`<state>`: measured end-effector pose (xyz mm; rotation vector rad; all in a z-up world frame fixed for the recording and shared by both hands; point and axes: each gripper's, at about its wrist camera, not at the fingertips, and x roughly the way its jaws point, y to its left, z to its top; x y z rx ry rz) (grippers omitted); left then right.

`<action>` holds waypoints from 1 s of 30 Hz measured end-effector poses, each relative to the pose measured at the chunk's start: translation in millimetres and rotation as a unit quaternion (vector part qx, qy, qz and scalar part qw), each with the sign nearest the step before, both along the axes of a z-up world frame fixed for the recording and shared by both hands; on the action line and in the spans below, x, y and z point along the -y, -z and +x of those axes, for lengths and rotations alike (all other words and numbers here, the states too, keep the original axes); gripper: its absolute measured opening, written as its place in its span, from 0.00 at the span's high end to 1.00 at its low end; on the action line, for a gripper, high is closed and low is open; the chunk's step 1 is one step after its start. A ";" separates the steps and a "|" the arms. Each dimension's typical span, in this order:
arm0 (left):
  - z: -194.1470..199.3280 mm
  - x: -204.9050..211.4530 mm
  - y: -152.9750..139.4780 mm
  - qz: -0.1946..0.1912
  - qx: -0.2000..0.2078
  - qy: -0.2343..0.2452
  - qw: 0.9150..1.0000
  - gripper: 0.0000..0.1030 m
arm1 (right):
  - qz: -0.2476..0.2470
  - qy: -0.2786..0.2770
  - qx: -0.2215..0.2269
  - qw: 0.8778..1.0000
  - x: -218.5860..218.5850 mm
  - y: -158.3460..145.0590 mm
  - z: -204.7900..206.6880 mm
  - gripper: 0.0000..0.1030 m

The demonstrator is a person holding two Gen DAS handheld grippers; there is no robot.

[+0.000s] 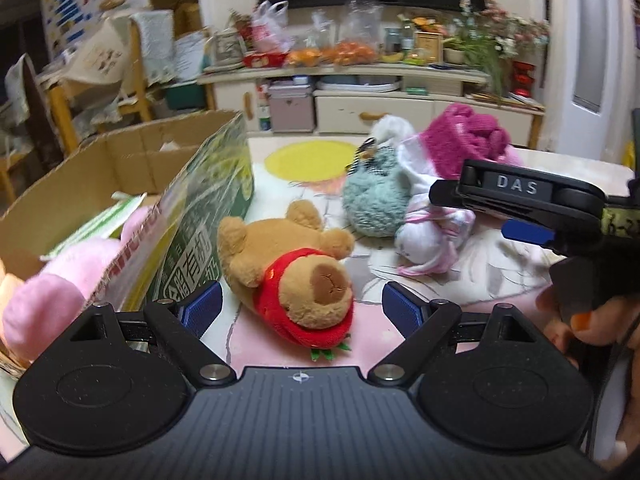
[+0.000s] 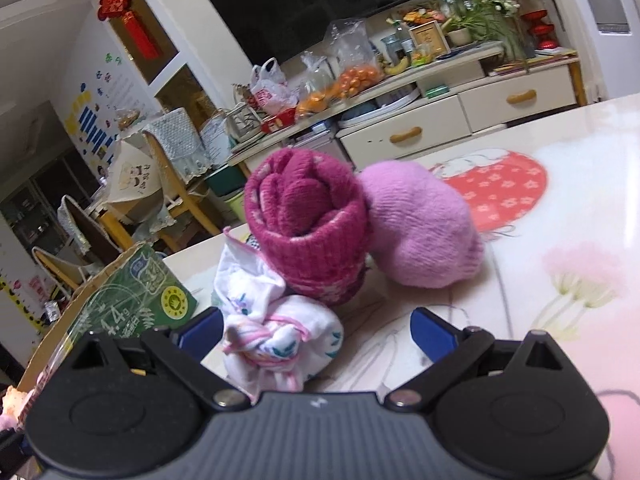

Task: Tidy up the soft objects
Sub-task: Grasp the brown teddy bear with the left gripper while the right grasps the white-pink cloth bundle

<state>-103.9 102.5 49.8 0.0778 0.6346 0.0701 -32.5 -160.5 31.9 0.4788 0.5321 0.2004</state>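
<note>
Left wrist: open left claw (image 1: 302, 308) faces capybara plush (image 1: 296, 276).

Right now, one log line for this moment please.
left open over capybara | right open at white bundle | pink plush in box

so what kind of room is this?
Most likely a home living room: a large TV over a cream media cabinet cluttered with bagged oranges, plus a table with a floral cover.
</note>
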 end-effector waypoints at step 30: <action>27.2 3.7 22.7 0.087 -0.007 0.009 0.996 0.15 | -0.046 -0.062 0.011 0.997 -26.5 5.8 22.0 0.30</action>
